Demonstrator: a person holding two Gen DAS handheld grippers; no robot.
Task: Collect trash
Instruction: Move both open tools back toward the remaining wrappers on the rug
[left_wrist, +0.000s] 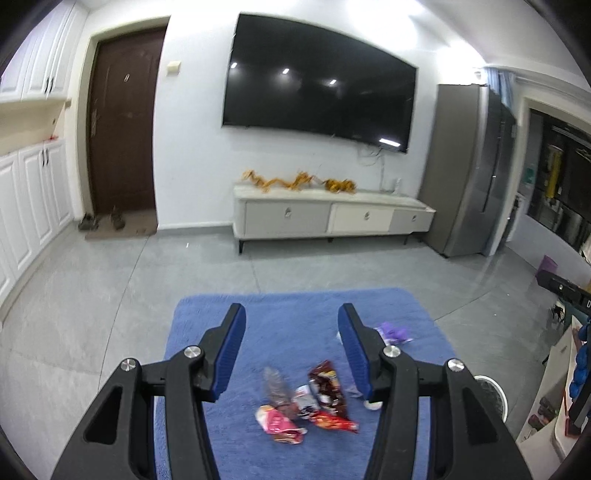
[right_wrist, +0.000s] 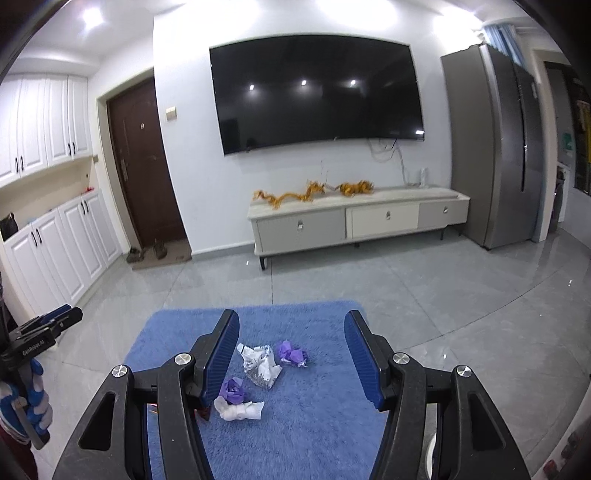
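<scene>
I have both grippers hanging over a shaggy blue rug (left_wrist: 295, 317) on the grey tiled floor, angled down toward it. The left gripper (left_wrist: 291, 325) has its blue-padded fingers (left_wrist: 232, 347) spread with nothing between the pads; the right gripper (right_wrist: 291, 332) is the same, its fingers (right_wrist: 221, 350) apart and empty.

The trash is all on the rug, loose, none of it collected yet. In the left wrist view a cluster sits just ahead of me: a crumpled clear plastic wrapper (left_wrist: 275, 387), a dark red snack packet (left_wrist: 327, 384), a small white-and-red wrapper (left_wrist: 306, 400), a flat red-orange packet (left_wrist: 334, 422) and a pink-and-white wrapper (left_wrist: 279, 424), touching or overlapping one another. Farther off to the right lies a crumpled purple wrapper (left_wrist: 395, 332).

In the right wrist view I see a second group: a crushed silver-and-white foil bag (right_wrist: 260, 363), a purple wrapper (right_wrist: 291, 354) just beside it, another purple wad (right_wrist: 232, 387) nearer my left finger, and a twisted white tissue (right_wrist: 238, 408) touching that wad.

I judge the two heaps are split so that each gripper can work its own side; that would explain why I keep each one aimed at a different pile. A white round rim (left_wrist: 487, 391) shows past my left gripper's right finger, off the rug's right edge; it may be the bin, but I cannot tell. At the left edge of the right view, the other gripper (right_wrist: 48, 325) is held in a blue-and-white gloved hand (right_wrist: 33, 402).

The wrappers are light and crinkled, so I expect them to slip or spring unless pinched well in.
</scene>
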